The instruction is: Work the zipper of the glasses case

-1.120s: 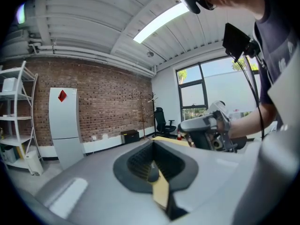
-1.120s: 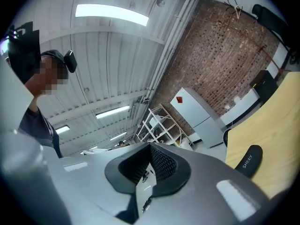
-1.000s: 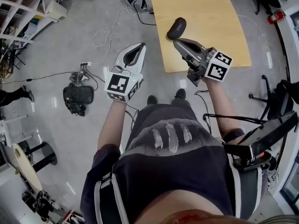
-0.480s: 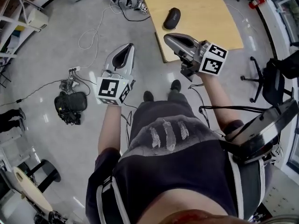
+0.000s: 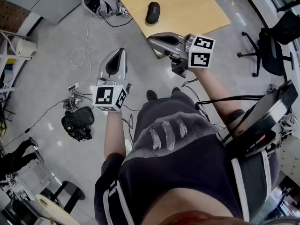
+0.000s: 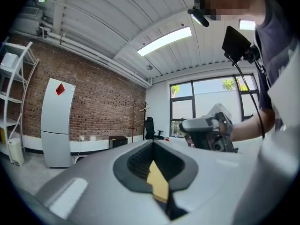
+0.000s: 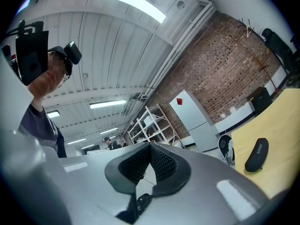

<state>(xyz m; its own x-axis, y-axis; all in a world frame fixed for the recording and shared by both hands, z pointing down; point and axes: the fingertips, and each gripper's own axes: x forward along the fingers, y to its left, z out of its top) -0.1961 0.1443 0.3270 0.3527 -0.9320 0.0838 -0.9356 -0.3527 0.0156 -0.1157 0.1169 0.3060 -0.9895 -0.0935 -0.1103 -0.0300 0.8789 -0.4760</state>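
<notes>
Noting L hand-held gripper point(image 5: 119, 51) jaws together, nothing btwn; R hand-held gripper point(image 5: 151, 40) likewise closed, empty. We see glasses case point(image 5: 152, 12) lying on table point(image 5: 197, 8), apart from both.

Floor point(image 5: 56, 88): grey and glossy all around you, with loose cables point(image 5: 84, 46) trailing across it at your 11 o'clock.
Table point(image 5: 187, 8): a light wood top at your 12 to 1 o'clock.
Chair point(image 5: 262, 46): a black office chair at your 2 o'clock.
Wall point(image 6: 103, 111): red brick, with a tall white cabinet point(image 6: 57, 121) standing against it and white shelving point(image 6: 14, 102) just beside that.
Windows point(image 6: 211, 102): dark-framed panes in the white end wall, with daylight and greenery outside.
Ceiling point(image 6: 103, 18): white ribbed panels above you, with the long light strips point(image 6: 164, 40) lit.
</notes>
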